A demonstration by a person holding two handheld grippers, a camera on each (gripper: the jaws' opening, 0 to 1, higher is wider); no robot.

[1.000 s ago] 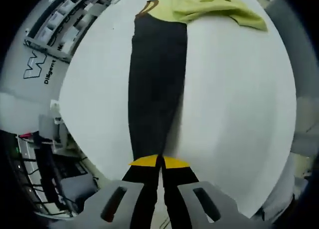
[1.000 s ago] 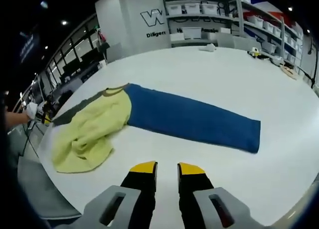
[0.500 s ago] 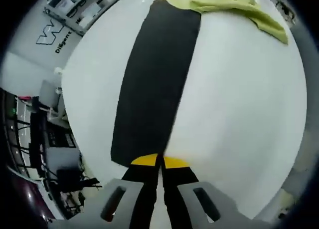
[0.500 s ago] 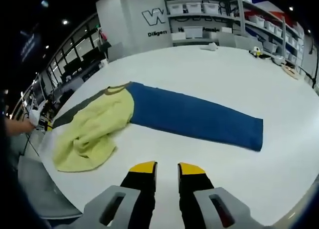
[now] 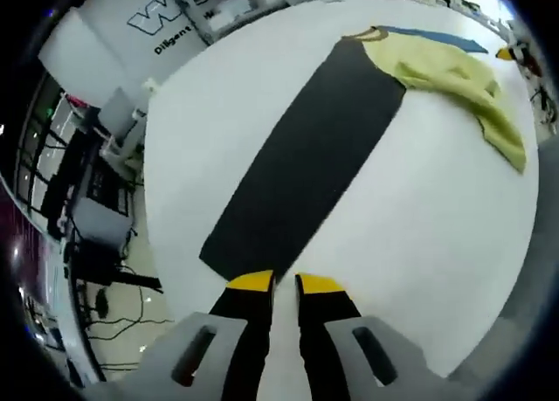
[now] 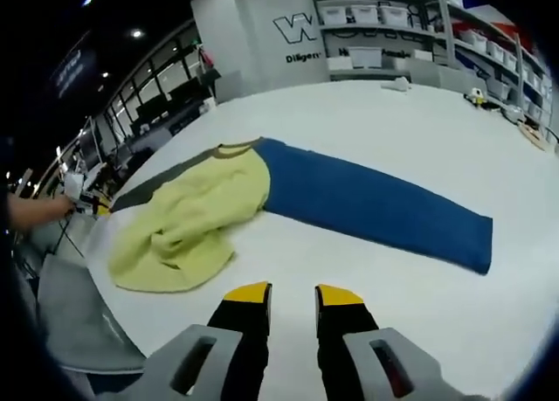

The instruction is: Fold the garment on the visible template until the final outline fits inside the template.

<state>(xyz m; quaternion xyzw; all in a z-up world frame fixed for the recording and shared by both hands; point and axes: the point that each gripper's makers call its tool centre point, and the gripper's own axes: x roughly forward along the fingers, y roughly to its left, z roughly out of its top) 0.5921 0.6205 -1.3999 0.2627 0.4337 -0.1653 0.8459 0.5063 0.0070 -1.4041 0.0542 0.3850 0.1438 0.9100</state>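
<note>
My left gripper (image 5: 275,283) hangs over the near edge of the white table (image 5: 419,209). Its two yellow-tipped jaws stand slightly apart with only table surface showing in the narrow gap, so it grips nothing. Just ahead of the tips lies the near end of the black strip (image 5: 306,165), a long dark rectangle lying flat and running away from me toward the upper right of the left gripper view. At its far end the yellow-green garment (image 5: 454,78) lies bunched, covering that end of the strip, with one part trailing off to the right across bare table. Beyond the garment a sliver of the blue strip (image 5: 432,36) shows. Shelving and a white wall with lettering stand behind the table.

In the right gripper view the same garment (image 6: 196,222) sits rumpled at the left, resting on the table (image 6: 367,113), well ahead of my tips. The black strip (image 6: 157,184) pokes out from under it toward the left, and the blue strip (image 6: 376,210) stretches flat from under its right edge toward the right. My right gripper (image 6: 291,292) hovers above bare table, short of the cloth, its jaws parted and holding nothing. A hand (image 6: 35,210) shows at the far left edge.
</note>
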